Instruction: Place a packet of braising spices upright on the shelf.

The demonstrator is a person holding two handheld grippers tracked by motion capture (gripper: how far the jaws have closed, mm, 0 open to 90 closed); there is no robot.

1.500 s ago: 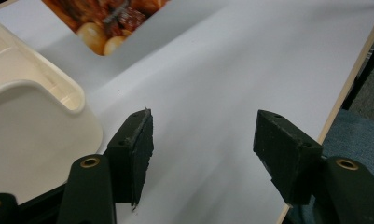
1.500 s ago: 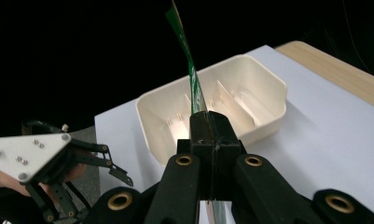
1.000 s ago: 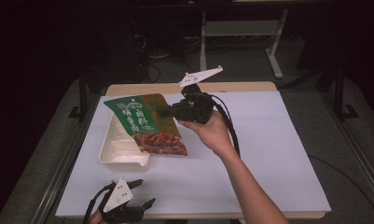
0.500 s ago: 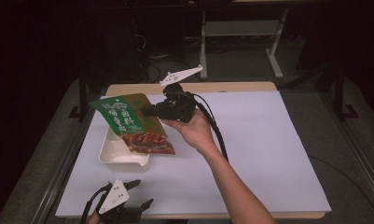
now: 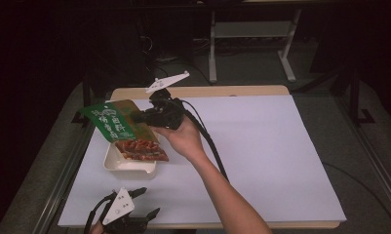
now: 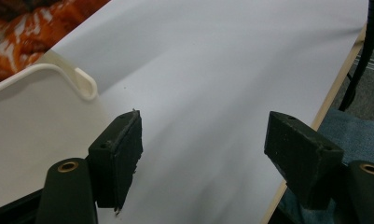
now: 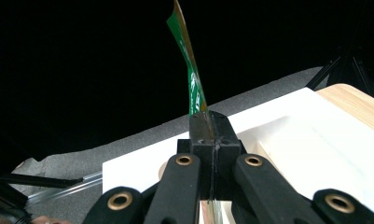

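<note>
the cream tray [image 5: 129, 165] sits on the white counter [image 5: 261, 146], left of centre, and the lower end of the bag [image 5: 122, 129] hangs over it, the clear part showing orange-red food inside. the green printed top of the bag tilts up and out to the left, above the tray's far-left side. in the left gripper view the tray's rim [image 6: 58, 74] curves just ahead of the jaws, its inside bare there, with the orange bag contents [image 6: 31, 23] at the top left corner.

right gripper [image 5: 146, 116]: jaws pressed fully together on the bag's edge, held up off the counter by the hand [image 5: 185, 139]. in the right gripper view the closed jaws [image 7: 210, 135] pinch the thin green sheet [image 7: 189, 70], which rises edge-on straight above them.

left gripper [image 5: 139, 204]: low at the near edge of the counter, jaws wide apart, nothing between them, just bare counter [image 6: 212, 84] in the gap.

against the earlier frames, the right gripper and the bag have shifted left, so the bag now hangs more squarely over the tray. the left gripper has kept its spot.
</note>
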